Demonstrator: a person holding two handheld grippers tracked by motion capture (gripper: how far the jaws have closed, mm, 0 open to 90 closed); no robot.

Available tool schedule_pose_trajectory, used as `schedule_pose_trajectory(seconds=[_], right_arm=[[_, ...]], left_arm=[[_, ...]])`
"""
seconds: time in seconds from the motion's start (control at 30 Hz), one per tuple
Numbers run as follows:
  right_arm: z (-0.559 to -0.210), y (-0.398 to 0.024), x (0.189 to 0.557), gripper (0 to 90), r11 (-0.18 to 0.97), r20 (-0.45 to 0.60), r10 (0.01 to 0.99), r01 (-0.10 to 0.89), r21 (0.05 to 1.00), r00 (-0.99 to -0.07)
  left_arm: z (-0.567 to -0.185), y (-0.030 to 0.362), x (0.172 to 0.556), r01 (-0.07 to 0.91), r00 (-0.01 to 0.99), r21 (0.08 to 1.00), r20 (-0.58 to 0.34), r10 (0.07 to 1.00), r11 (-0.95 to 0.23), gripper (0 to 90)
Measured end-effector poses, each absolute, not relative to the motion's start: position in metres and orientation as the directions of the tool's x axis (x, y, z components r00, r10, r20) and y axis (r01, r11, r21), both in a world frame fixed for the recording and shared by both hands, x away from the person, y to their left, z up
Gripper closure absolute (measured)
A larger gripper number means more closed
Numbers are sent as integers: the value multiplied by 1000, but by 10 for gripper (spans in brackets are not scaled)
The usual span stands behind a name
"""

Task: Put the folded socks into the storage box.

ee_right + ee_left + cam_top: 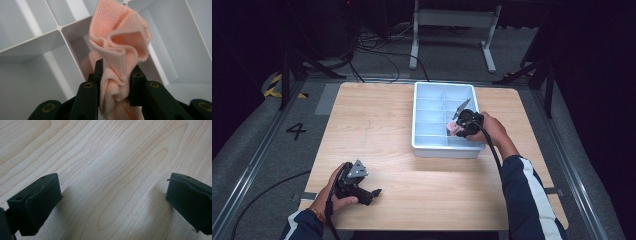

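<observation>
A bunched pink knitted cloth (120, 47) is pinched between the jaws of my right gripper (115, 76), which is shut on it. In the high view that right gripper (458, 129) hangs over the right side of a white divided bin (422, 120), and the pink cloth (453, 129) shows just above a near-right compartment. My left gripper (374, 192) rests low over the table's near left corner. Its jaws stand wide apart over bare wood, so the left gripper (112, 202) is open and holds nothing.
The bin sits at the back middle of the light wooden table (377, 135) and has several compartments divided by white walls (37, 42). A black cable (492, 150) trails from the right gripper along the person's sleeve. Dark floor, cables and a metal frame lie beyond the table.
</observation>
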State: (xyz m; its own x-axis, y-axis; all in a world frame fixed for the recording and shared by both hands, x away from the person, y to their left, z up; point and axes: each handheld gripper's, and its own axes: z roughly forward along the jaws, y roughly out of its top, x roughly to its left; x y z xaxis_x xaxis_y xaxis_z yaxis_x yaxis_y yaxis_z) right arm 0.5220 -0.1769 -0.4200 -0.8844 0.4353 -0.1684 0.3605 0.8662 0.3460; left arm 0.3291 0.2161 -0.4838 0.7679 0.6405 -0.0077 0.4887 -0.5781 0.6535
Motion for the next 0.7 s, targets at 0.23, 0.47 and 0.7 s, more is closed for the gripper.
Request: schedule_pose_trajectory(seconds=[0.23, 0.47, 0.7], right_arm=[[-429, -173, 524, 735, 853, -150, 471, 406, 329, -869], [-430, -173, 528, 728, 841, -113, 496, 444, 310, -861], [-429, -176, 531, 701, 821, -88, 527, 480, 309, -845]], left_arm=[[-484, 216, 329, 488, 768, 653, -7, 641, -578, 0], [-484, 216, 329, 488, 768, 654, -7, 640, -578, 0], [-484, 216, 329, 489, 768, 653, -8, 641, -578, 0]])
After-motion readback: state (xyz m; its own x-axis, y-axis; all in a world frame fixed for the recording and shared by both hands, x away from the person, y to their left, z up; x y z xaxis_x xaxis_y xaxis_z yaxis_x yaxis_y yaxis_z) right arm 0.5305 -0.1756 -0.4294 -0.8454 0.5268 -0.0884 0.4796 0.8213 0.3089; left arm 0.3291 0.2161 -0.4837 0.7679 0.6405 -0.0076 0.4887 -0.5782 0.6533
